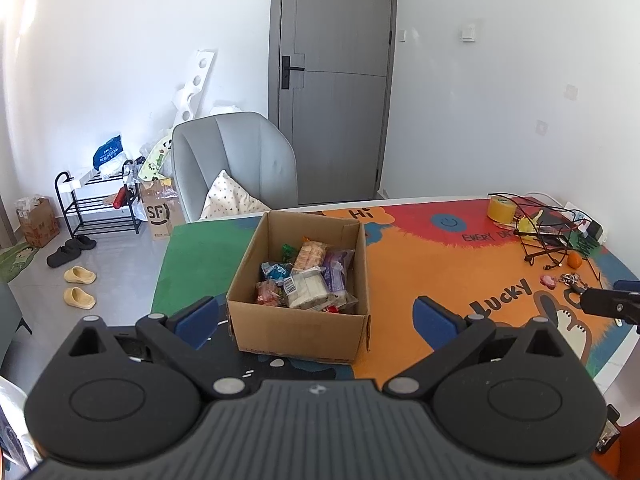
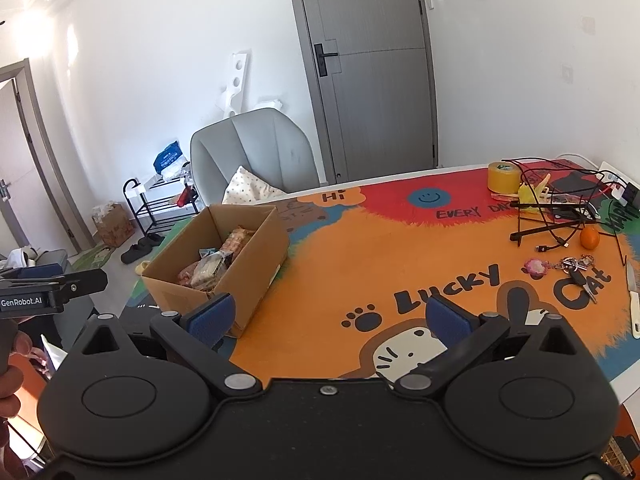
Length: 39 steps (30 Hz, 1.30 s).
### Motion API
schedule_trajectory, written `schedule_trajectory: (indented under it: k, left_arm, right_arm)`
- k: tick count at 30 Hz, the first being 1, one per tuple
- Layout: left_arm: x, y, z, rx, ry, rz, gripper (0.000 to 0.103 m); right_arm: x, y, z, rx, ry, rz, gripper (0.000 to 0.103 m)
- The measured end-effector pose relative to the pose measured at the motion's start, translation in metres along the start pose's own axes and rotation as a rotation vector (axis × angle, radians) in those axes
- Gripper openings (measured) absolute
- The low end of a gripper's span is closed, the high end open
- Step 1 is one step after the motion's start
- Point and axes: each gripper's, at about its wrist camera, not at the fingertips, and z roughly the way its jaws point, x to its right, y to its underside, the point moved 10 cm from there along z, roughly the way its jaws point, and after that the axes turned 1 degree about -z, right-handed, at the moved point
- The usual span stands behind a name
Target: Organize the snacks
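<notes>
Centre of the left-wrist view: the open brown cardboard box [image 1: 300,280] stands on the bright cartoon-printed table mat [image 1: 420,264], holding a loose heap of wrapped snacks [image 1: 308,280]. Among them I make out a clear pack of pale wafers [image 1: 306,289], a purple pouch [image 1: 336,270] and a blue packet [image 1: 276,270]. In the right-wrist view the same box [image 2: 224,256] sits at centre left.

My left gripper [image 1: 316,320] hangs low in the frame just before the near wall of the box, its blue-padded fingers [image 1: 196,316] spread wide and holding nothing. My right gripper [image 2: 328,320] is likewise spread and empty, over bare mat to the right of the box.

Risks, as I judge them:
- The packets overlap, so a pinch may lift two together or slip off slick film.
- The wafers look brittle and a hard squeeze could crush them.
- The box is light. A finger catching its rim could drag or tip it.

Upper right of both views: a yellow tape roll [image 1: 500,208], tangled black cables [image 1: 552,228], a small orange fruit [image 1: 575,259] and a key bunch [image 2: 576,268]. Snacks set there could snag. A grey chair [image 1: 236,160] stands beyond the table's far edge.
</notes>
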Motion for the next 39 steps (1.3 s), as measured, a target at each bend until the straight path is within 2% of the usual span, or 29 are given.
schedule_trajectory:
  k: [23, 39]
  left_arm:
    - [-0.007, -0.002, -0.004, 0.004, -0.002, -0.02, 0.102]
    - [-0.01, 0.0, -0.001, -0.007, 0.002, -0.029, 0.102]
  right_arm:
    - [-0.014, -0.004, 0.001, -0.011, -0.012, -0.02, 0.103]
    - [-0.008, -0.006, -0.002, -0.004, -0.011, 0.003, 0.103]
